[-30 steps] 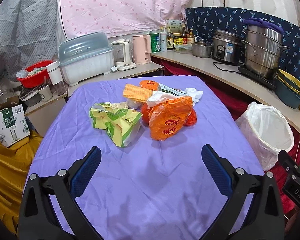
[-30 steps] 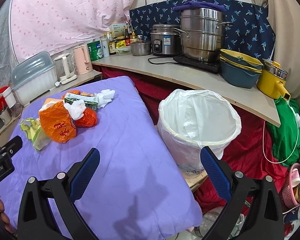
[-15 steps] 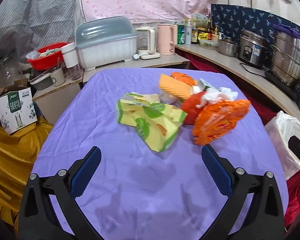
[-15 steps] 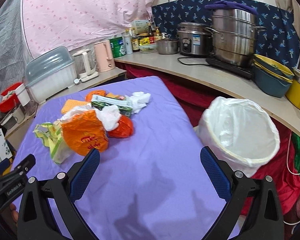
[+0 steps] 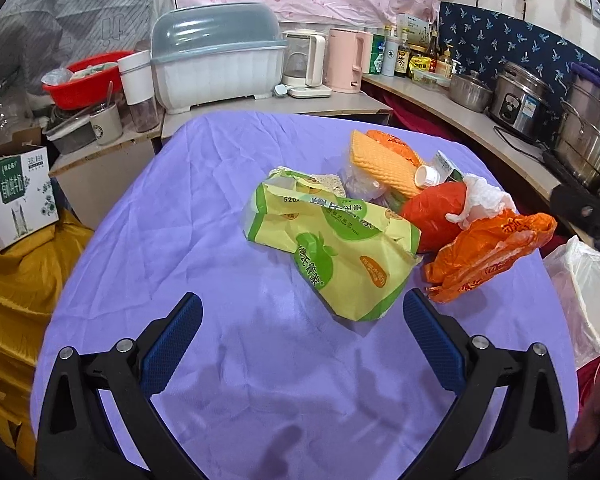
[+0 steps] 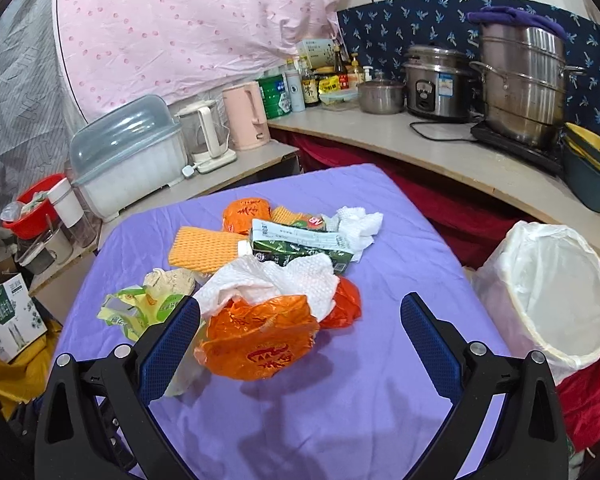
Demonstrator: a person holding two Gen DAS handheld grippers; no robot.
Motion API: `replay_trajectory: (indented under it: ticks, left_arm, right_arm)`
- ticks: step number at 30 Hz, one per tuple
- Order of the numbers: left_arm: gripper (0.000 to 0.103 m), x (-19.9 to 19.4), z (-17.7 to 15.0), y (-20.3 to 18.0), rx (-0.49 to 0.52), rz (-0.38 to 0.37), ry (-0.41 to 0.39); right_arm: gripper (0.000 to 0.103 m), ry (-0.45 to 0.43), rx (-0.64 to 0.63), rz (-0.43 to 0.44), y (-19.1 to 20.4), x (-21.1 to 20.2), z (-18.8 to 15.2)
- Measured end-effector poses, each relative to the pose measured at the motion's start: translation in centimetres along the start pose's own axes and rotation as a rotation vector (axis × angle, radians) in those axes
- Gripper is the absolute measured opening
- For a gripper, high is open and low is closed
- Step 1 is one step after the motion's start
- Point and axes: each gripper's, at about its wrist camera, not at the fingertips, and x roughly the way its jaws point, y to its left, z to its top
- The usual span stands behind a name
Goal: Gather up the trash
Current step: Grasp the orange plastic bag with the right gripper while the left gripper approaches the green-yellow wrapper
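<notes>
A pile of trash lies on the purple tablecloth [image 5: 204, 216]: a yellow-green wrapper [image 5: 332, 248], an orange plastic bag [image 5: 488, 256], a red bag [image 5: 436, 212], white tissue [image 5: 484, 196] and a yellow foam net [image 5: 384, 164]. My left gripper [image 5: 302, 320] is open, just short of the wrapper's near end. My right gripper [image 6: 300, 320] is open too, with the orange bag [image 6: 260, 340] between its fingers, untouched. Behind it lie white paper [image 6: 276, 280], a green carton [image 6: 300, 244] and the foam net [image 6: 204, 248]. The white-lined bin [image 6: 552, 300] stands at the right.
A counter [image 6: 440, 156] with pots, a rice cooker [image 6: 436, 80] and bottles runs along the right. A covered dish rack [image 5: 216, 64], kettles and a red basin [image 5: 84, 80] sit behind the table. A cardboard box [image 5: 16, 200] on yellow cloth is at the left.
Both grippers have swung toward the trash pile and come closer. The wrapper now sits just ahead of the left gripper, and the orange bag lies between the right gripper's fingers.
</notes>
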Motion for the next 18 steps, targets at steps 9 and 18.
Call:
replay_trajectory:
  ticks: [9, 18]
  left_arm:
    - [0.096, 1.1, 0.1, -0.2, -0.007, -0.040, 0.012]
    - [0.096, 3.3, 0.0, -3.2, 0.044, -0.085, 0.037]
  right_arm:
    - [0.064, 0.126, 0.033, 0.030, -0.7, 3.3, -2.3]
    - [0.019, 0.193, 0.072, 0.014, -4.0, 2.8, -5.0]
